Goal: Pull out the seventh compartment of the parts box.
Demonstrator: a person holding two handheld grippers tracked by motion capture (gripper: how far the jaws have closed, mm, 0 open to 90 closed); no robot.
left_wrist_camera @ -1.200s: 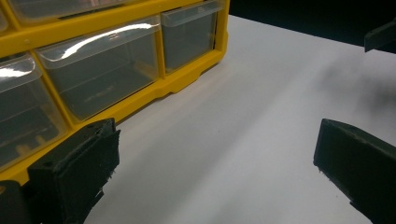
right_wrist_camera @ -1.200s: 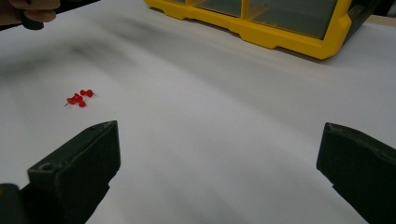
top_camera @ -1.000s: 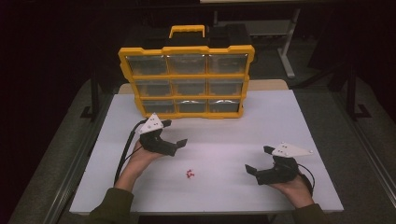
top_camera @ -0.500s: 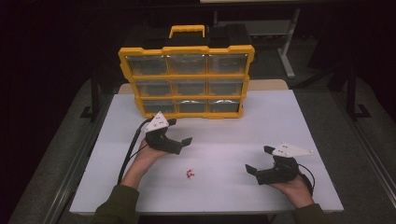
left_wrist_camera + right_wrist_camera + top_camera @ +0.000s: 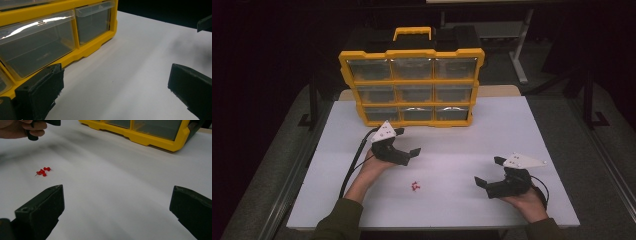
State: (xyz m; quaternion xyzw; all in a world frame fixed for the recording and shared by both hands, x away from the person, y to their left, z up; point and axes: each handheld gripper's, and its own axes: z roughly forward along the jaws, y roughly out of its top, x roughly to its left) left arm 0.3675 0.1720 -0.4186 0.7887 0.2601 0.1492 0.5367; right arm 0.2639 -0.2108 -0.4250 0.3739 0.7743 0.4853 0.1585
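Organizer upright w/ clear drawers looking empty, red pins on table; both claws spread wide, holding nothing.

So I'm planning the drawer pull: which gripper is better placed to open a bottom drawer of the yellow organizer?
Left, probably. The left gripper hovers open just in front of the yellow organizer, its bottom drawers close ahead. The right gripper, also open, sits near the table's front edge, facing the red pushpins.

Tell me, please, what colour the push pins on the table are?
Red; the push pins show best in the right gripper view.
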